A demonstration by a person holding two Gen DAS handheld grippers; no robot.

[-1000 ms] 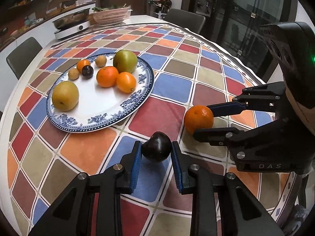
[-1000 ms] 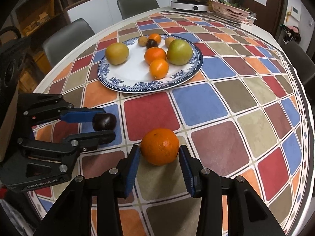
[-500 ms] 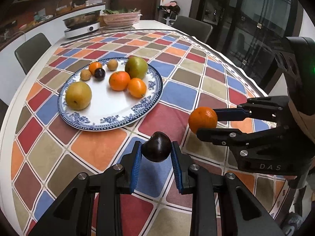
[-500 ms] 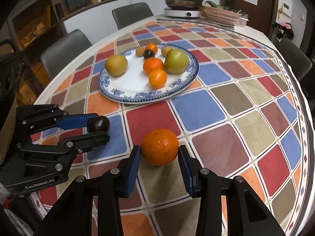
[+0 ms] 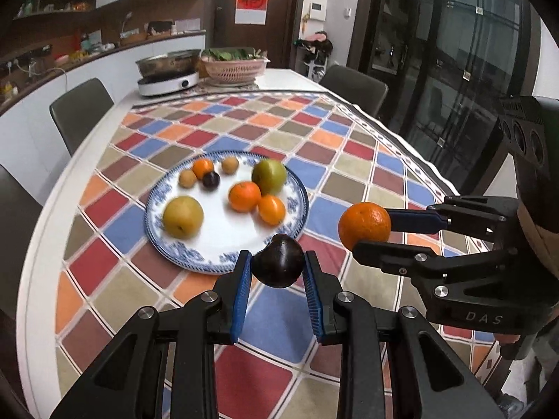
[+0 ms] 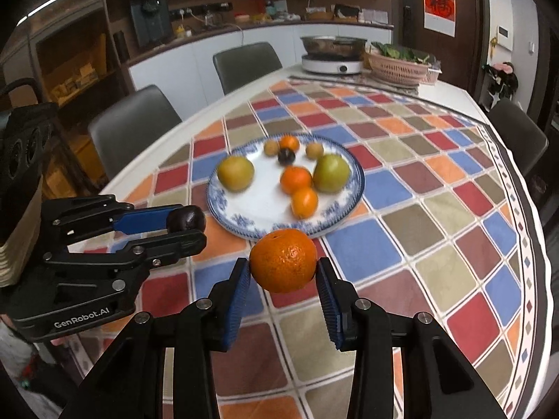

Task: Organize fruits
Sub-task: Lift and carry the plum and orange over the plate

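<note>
Both fruits are off the cloth and in the air now! The left gripper (image 5: 278, 262) has its blue pads clamped on a dark plum (image 5: 278, 261) at lower centre of the left view, while the right gripper (image 6: 283, 266) squeezes an orange (image 6: 283, 265) at centre of its own view. The blue-and-white plate (image 5: 297, 188) sits just beyond both, upper centre, already carrying pears, oranges, a plum and small brown fruits. This looks like the carry stage: next, each load wants bringing over the rim, lowering onto a bare white patch near the front, and easing the fingers apart without nudging neighbours.
</note>
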